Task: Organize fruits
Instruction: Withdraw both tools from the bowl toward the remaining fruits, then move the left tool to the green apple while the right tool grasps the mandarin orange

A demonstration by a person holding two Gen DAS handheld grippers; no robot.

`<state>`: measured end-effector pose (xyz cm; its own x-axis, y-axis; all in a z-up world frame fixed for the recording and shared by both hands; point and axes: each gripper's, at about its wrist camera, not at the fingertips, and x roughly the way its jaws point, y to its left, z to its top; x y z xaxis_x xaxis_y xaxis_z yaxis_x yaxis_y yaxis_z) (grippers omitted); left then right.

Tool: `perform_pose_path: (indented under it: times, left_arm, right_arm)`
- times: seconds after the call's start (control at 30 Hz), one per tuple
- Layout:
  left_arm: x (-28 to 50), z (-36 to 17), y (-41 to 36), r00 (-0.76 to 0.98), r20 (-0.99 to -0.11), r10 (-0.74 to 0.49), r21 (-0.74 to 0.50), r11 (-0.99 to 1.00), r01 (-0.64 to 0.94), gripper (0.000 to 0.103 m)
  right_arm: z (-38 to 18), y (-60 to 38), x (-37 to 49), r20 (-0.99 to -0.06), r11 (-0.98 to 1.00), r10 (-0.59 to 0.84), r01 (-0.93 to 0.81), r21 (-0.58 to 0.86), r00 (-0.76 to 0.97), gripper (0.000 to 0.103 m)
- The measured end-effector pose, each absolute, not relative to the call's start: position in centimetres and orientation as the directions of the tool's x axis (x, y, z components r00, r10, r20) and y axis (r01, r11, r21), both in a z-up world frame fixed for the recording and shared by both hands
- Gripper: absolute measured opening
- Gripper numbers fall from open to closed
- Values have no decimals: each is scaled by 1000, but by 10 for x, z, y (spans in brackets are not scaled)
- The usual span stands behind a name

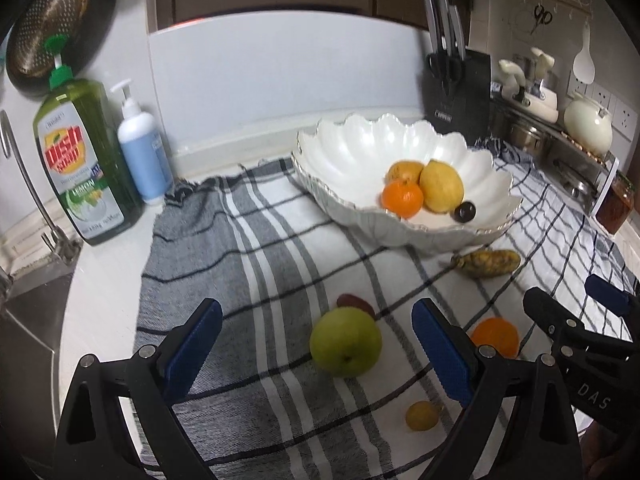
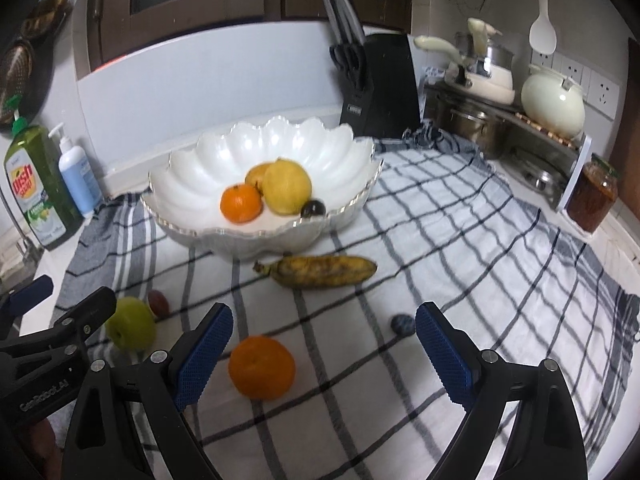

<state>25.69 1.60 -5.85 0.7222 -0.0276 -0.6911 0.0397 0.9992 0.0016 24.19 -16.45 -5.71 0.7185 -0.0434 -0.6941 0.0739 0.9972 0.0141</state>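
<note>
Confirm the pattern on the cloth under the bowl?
The cloth is white with a dark grey-black check and broader grey bands at its left end; clearest in the right wrist view.

Surface: white kitchen counter (image 1: 108,280); mostly covered by a grey-and-white checked cloth (image 2: 460,240)
On the cloth: white scalloped bowl (image 2: 224,152) toward the back; spotted banana (image 2: 324,271) just in front of it; green apple (image 1: 346,342) touching a dark red fruit (image 1: 354,303); orange (image 2: 262,367); small yellow fruit (image 1: 422,415); small dark blue object (image 2: 402,324)
On bare counter: green dish soap bottle (image 1: 86,160); white pump bottle (image 1: 142,152); black knife block (image 2: 384,88); jar (image 2: 592,194)
</note>
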Motion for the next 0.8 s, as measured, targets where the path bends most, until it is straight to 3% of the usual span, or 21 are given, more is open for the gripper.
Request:
perform_pose_path:
  times: [0.43, 0.57, 0.63, 0.8]
  left_arm:
    - [266, -94, 15, 663, -747, -41, -6, 998, 55, 90]
    - [271, -103, 16, 637, -769, -56, -22, 998, 61, 82]
    - [272, -107, 16, 626, -778, -63, -30, 998, 63, 81]
    - [274, -111, 13, 618, -783, -76, -36, 996, 78, 73]
  right_arm:
    - [-91, -153, 247, -753, 999, -17, 45, 17, 658, 93]
    - [-95, -147, 249, -758, 999, -6, 28, 16, 652, 93]
    - [-97, -145, 250, -764, 1000, -4, 23, 14, 645, 91]
    - [-106, -143, 254, -781, 999, 43, -7, 50, 623, 73]
